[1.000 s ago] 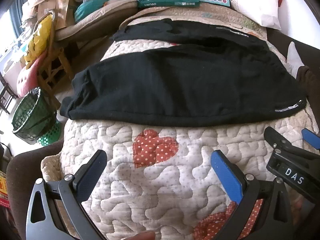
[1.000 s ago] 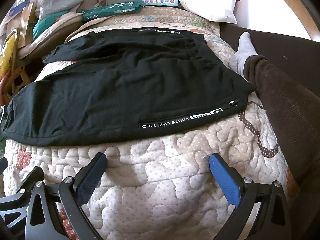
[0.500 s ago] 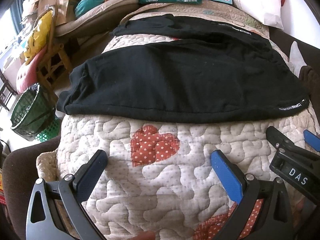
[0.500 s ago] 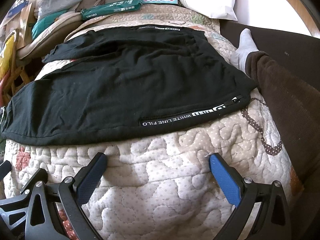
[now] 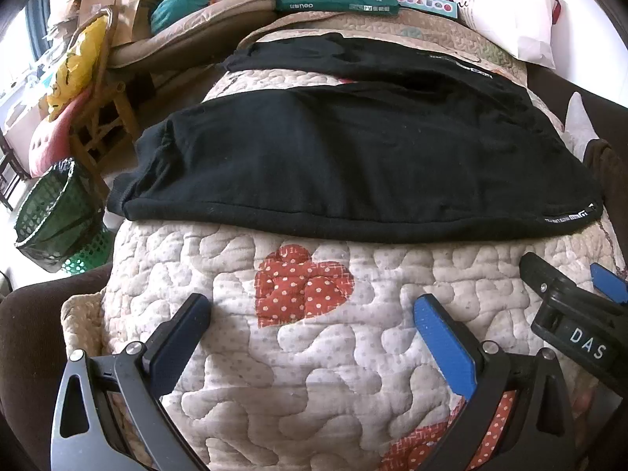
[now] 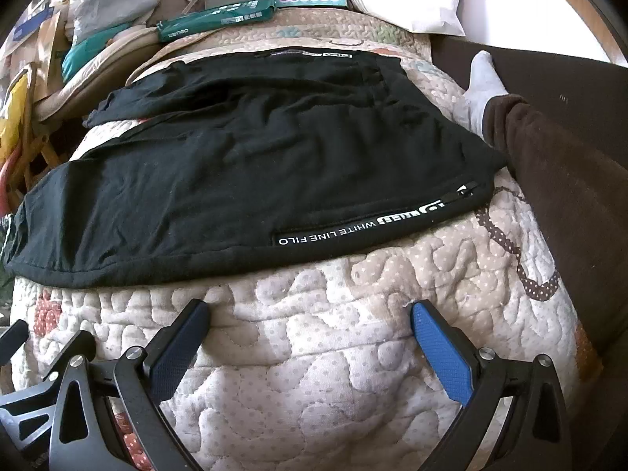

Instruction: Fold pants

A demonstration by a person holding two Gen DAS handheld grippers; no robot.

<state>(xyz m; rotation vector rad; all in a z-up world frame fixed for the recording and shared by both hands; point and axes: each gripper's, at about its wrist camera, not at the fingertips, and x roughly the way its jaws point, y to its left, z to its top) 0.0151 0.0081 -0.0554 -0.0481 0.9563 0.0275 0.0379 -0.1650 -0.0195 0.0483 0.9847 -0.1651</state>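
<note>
hovering side by side over quilt (image 5: pixel 314 353), left gripper (image 5: pixel 314 325) and right gripper (image 6: pixel 310 322) agape, short of pants (image 5: pixel 353 157).

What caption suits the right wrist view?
Open right gripper poised over heart-patterned quilt, facing unfolded black cotton pants.

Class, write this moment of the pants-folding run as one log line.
phase: approach | left claw: open, empty | right claw: open, empty | black pants: spread flat on quilt, legs apart, unfolded
</note>
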